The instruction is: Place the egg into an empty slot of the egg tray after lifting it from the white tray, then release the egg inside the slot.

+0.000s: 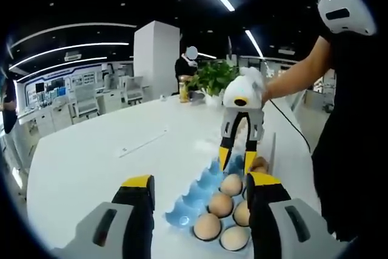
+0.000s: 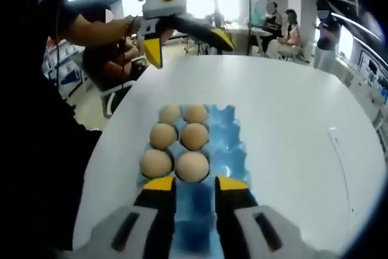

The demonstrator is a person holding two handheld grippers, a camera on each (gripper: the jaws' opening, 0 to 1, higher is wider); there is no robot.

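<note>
**Both grippers over the blue egg tray**

You are holding your right gripper [image 2: 194, 189] low over the near end of the blue egg tray [image 2: 225, 144], its jaws set narrowly apart and gripping nothing. Six eggs [image 2: 193, 165] are sitting in the tray's slots on the white table [image 2: 291, 125]. Your left gripper [image 1: 200, 195] is hovering with jaws spread wide and bare, looking across the eggs [image 1: 220, 204].

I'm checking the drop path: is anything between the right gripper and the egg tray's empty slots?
Nothing visible. The right gripper is open over the egg tray, and the empty slots beside the eggs lie uncovered.
</note>
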